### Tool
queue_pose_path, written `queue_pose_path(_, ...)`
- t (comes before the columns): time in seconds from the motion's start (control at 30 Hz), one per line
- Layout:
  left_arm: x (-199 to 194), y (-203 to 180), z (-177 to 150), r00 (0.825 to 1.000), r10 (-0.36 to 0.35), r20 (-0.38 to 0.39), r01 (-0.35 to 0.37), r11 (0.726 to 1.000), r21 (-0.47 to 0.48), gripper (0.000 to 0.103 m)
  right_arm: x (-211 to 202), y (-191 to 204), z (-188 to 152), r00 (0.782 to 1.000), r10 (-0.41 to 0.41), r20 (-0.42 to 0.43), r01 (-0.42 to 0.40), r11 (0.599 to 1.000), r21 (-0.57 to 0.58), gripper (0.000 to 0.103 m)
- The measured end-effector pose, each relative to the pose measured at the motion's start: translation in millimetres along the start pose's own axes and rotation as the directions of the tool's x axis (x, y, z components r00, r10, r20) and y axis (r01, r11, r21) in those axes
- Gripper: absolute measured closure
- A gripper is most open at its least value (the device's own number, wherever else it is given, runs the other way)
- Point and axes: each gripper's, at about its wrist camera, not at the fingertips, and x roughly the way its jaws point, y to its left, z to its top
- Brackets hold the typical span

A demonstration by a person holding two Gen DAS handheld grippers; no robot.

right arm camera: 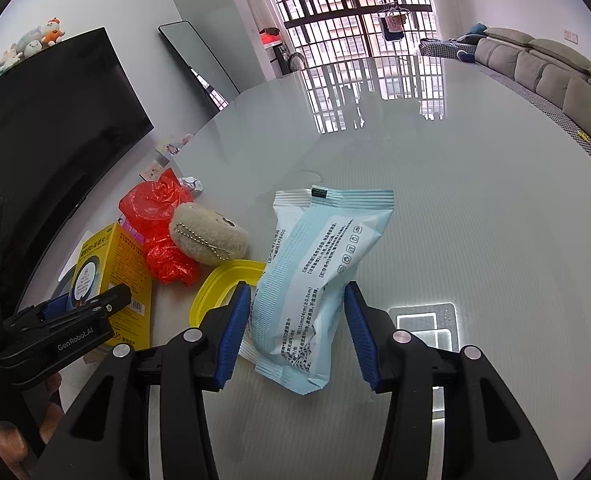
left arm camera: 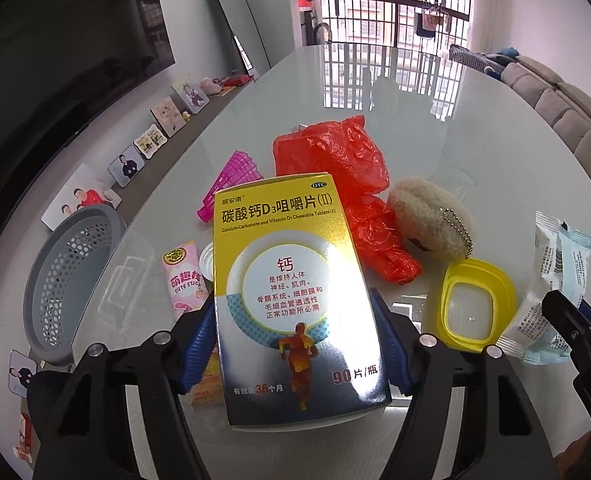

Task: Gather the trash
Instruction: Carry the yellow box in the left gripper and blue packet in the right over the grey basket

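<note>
Several oddments (left arm camera: 427,220) beside red bag (left arm camera: 347,184), perhaps touching.

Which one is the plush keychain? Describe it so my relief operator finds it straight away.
Start at the glass table and find the crumpled red plastic bag in the middle of the clutter. The plush keychain lies touching the bag's right side, just beyond the yellow lid. It is the only fuzzy beige lump, with a silver ball chain draped over it.

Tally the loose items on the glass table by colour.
Yellow: 2, cardboard tablet box, plastic lid
Red: 1, crumpled plastic bag
Pink: 2, mesh piece, stick wrapper
Beige: 1, plush keychain
Light blue: 1, wipes packet
Total: 7
</note>
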Motion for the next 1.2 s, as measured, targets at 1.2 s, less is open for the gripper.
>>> queue_pose_path(1.2, -73.8, 175.5, 7.9, 0.975, 0.048, 0.216, -0.026, 0.994, -0.102, 0.039, -0.6, 179.4, 21.4, 0.987, 0.163, -0.002, -0.160, 0.961, -0.224, 0.056)
